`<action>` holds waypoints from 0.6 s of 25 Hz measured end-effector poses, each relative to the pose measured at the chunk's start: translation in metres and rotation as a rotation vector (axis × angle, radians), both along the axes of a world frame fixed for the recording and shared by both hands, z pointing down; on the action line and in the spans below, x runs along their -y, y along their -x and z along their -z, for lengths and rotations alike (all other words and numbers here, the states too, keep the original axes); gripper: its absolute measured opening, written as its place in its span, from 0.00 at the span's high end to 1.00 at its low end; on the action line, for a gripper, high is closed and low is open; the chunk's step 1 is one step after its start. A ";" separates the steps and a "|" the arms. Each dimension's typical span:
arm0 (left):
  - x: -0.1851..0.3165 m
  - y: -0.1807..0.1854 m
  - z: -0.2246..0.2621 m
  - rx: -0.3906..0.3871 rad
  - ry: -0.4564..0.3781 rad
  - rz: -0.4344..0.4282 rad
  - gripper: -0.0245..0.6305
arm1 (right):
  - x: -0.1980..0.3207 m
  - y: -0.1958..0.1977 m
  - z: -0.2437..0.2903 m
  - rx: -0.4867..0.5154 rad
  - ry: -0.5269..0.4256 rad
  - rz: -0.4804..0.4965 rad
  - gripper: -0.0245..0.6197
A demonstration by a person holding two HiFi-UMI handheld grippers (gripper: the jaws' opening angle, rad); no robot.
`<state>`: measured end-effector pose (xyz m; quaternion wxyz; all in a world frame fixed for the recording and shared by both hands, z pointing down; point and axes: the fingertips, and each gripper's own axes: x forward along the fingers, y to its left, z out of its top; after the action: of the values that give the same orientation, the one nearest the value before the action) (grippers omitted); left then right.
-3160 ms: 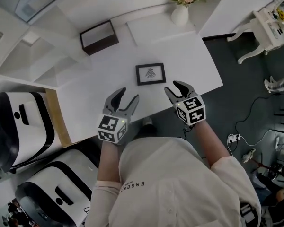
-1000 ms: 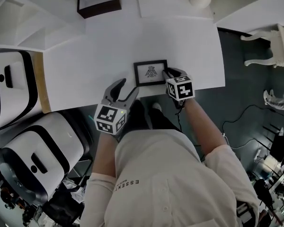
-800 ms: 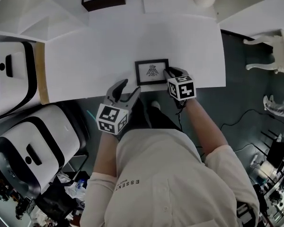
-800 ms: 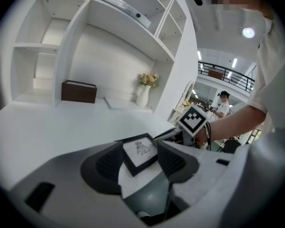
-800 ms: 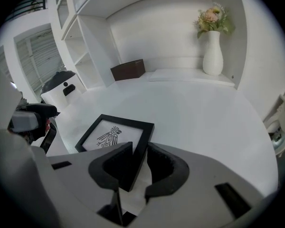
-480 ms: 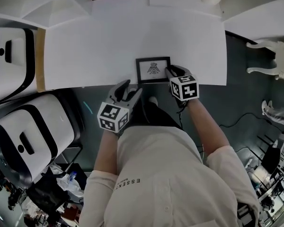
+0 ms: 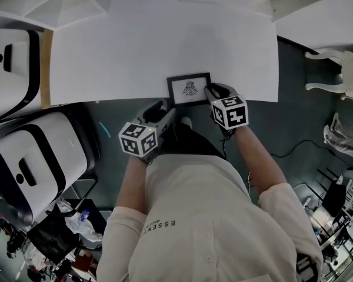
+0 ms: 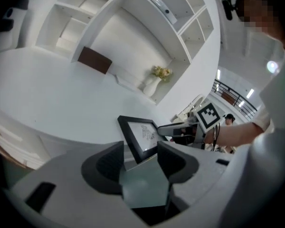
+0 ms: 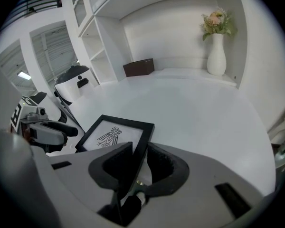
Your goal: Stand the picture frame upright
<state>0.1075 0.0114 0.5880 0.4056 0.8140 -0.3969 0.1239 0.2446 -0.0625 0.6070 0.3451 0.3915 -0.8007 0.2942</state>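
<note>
At the near edge of the white tabletop [image 7: 135, 51], we hold the black-framed picture with a winged drawing [image 7: 189, 89].
Our right gripper [image 7: 215, 92] pinches the frame's right side between its jaws; our left gripper [image 7: 163, 108], jaws apart and empty, hovers just beside the frame's near left corner, off the table edge.

The person's shirt [image 7: 200, 216] bears the partly legible print "ESSENT".
</note>
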 end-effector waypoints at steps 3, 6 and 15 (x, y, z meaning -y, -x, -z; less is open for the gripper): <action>-0.003 -0.006 -0.005 -0.065 0.041 0.022 0.63 | -0.006 -0.004 0.000 -0.002 -0.008 0.022 0.80; -0.004 -0.012 -0.011 -0.132 0.085 0.039 0.65 | -0.012 -0.008 0.001 -0.006 -0.019 0.046 0.80; 0.010 -0.028 -0.032 -0.395 0.268 0.091 0.67 | -0.012 -0.011 -0.001 0.002 -0.025 0.049 0.80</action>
<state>0.1354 0.0018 0.6201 0.5849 0.7426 -0.3262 -0.0048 0.2559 -0.0504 0.6079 0.3465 0.3755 -0.8140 0.2762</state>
